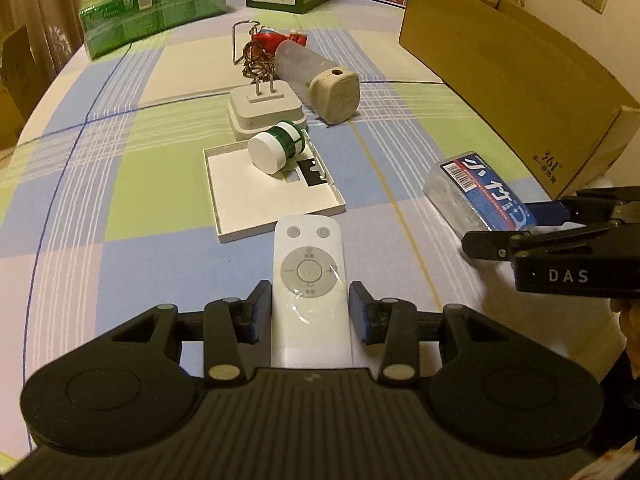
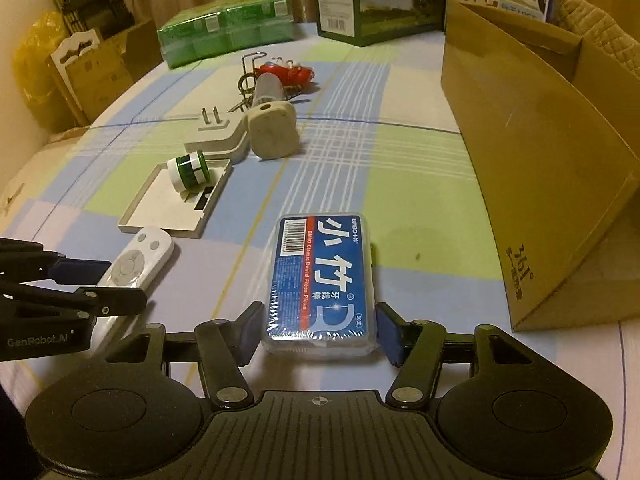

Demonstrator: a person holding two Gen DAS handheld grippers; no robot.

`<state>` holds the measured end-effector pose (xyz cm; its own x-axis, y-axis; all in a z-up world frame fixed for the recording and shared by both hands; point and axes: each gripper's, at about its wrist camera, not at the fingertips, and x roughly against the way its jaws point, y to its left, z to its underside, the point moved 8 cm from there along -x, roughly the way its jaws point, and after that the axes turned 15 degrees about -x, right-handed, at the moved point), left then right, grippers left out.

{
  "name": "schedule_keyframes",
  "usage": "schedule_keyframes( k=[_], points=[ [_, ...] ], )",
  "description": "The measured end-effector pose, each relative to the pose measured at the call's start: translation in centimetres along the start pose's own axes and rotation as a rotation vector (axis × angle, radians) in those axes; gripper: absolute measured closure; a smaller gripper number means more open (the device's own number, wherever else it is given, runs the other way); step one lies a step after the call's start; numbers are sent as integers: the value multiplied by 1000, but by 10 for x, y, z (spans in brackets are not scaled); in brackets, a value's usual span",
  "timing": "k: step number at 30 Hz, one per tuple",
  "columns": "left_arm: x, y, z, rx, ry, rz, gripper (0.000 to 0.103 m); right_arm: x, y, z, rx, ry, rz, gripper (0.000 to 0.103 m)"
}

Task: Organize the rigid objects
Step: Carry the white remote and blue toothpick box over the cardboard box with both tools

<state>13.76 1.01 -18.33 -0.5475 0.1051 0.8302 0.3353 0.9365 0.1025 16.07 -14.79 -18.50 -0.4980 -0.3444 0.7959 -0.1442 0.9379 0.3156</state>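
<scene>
Since both tongs straddle their targets without clear pad contact, neither grip looks made yet: left tongs [image 1: 310, 312] sit partly open around the white remote [image 1: 309, 280], narrow gaps each side; right tongs [image 2: 318, 330] partly open around the floss-pick box [image 2: 320, 284], pads just beside its long edges. Both items lie flat near the near edge of the counter [image 1: 120, 184], remote to the left, box to the right, closer to the cardboard box [image 2: 540, 152] at the right edge. Remote: light, stiff plastic, partly film-wrapped so probably slick; pinch across the plain lower body, below the dial. Floss box: light, rigid clear case in shrink film, also likely slippery; squeeze mid-length across the long sides, moderate force since the case may flex. Readable text: the blue label says "BMBO Classic Dental Floss Picks", large Chinese characters, barcode. Carton side reads "361°". Right tongs body marked "DAS"; left tongs body "GenRobot.AI". Farther back: white-green jar [image 1: 276, 148] lying on a white tray [image 1: 264, 196], plug adapter [image 1: 264, 110].
</scene>
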Motion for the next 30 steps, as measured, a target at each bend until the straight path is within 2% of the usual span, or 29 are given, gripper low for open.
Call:
schedule_keyframes(
  k=[9,11,17,24,30],
  points=[
    [-4,-3,-2,-31,-6,-23,67,-12,4,-13,-22,-40,8,42],
    [-3,-2,-3,-26,-4,-21,68,-13,4,-14,-6,-42,21,49],
    [7,-8,-3,-15,-3,-11,68,0,1,-9,-3,-70,37,49],
    [39,-27,-30,-22,-63,5,68,56,-6,-21,-42,-156,32,49],
    [74,-65,-93,-72,-169,53,68,130,-26,-66,-69,-304,21,49]
  ],
)
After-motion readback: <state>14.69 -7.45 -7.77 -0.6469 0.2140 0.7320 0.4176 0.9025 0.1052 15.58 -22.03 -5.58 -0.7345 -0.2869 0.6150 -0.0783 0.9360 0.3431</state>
